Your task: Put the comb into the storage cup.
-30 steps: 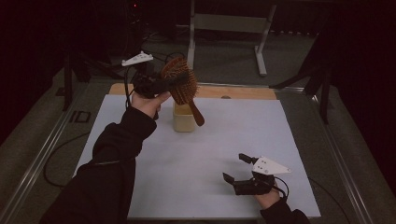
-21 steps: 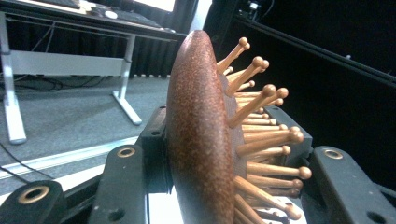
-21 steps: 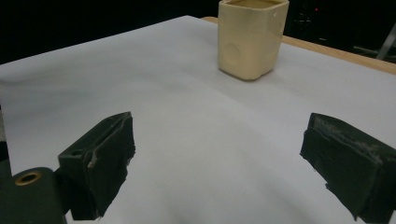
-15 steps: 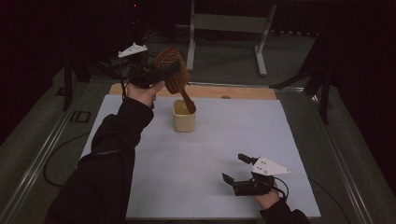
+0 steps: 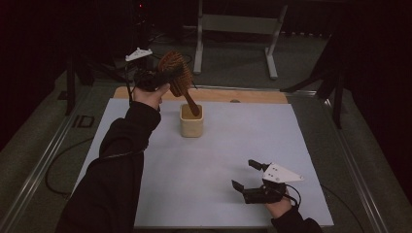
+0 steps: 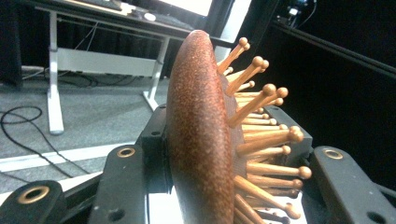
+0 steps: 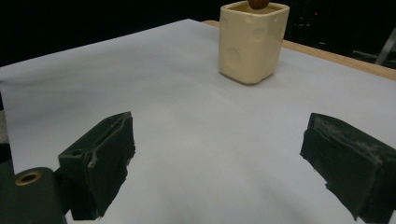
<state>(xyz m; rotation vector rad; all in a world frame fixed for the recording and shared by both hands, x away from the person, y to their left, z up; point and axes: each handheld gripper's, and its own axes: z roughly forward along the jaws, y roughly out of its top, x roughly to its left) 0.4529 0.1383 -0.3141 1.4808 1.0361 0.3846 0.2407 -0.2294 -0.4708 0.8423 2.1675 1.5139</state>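
Note:
A brown wooden hairbrush [image 5: 176, 73] with wooden pins hangs tilted over the far middle of the table. My left gripper [image 5: 163, 78] is shut on its head, with one jaw on the smooth back and one on the pin side. Close up, the hairbrush [image 6: 201, 140] stands edge-on between the jaws of my left gripper [image 6: 224, 186]. Its handle slants down to the right, and the tip sits inside a cream square cup [image 5: 191, 121]. My right gripper [image 5: 244, 174] rests low at the front right, open and holding nothing. The cup [image 7: 252, 42] stands well beyond my right gripper [image 7: 219, 163].
A white sheet [image 5: 233, 145] covers the table, with a wooden strip [image 5: 252, 95] along its far edge. Behind the table stands a grey metal frame [image 5: 233, 24]. A cable [image 5: 53, 170] loops on the floor at the left, and a metal rail [image 5: 34, 174] runs along that side.
My left hand has carried the brush to the left and slightly down; its handle end has gone from in front of the cup into the cup's mouth. The right gripper has stayed put.

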